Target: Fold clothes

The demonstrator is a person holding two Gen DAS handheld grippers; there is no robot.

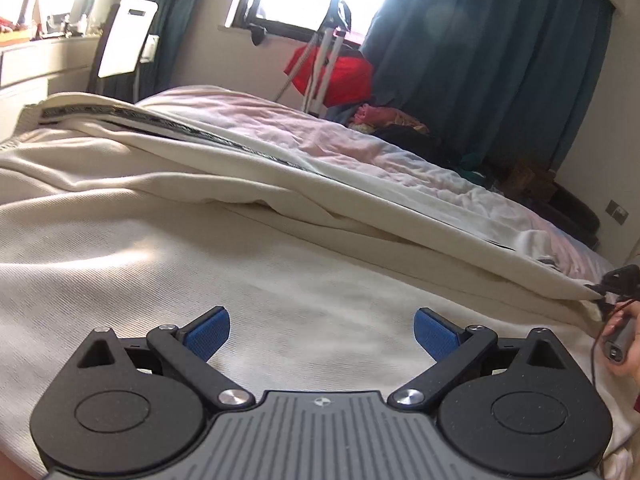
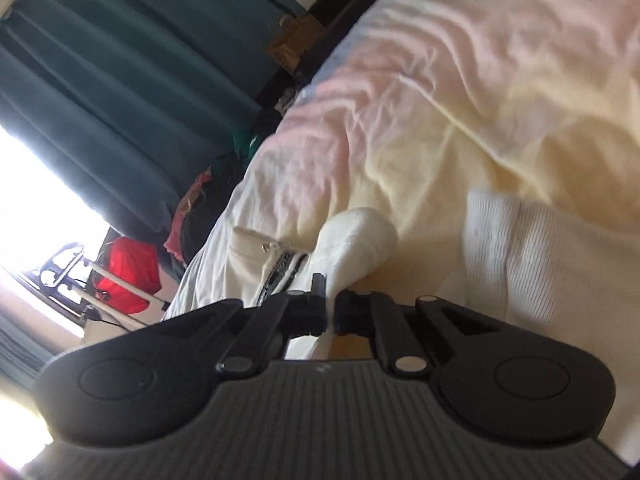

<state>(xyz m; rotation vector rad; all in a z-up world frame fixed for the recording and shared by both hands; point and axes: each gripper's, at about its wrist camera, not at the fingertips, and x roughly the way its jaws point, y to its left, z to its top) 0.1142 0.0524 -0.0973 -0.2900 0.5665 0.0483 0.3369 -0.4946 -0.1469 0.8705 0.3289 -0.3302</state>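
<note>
A cream ribbed garment with a dark zipper strip lies spread over the bed. My left gripper hovers just above its flat front part, open, blue pads wide apart with nothing between them. At the far right edge of the left wrist view my right gripper pinches the garment's corner. In the right wrist view my right gripper is shut on a fold of the cream garment, which rises from between its fingers. The zipper shows just left of it.
The bed sheet, pale pink and white, runs to the right edge of the bed. A red bag on a white frame stands by the window. Teal curtains and a pile of clothes lie beyond the bed. A hand is at the right.
</note>
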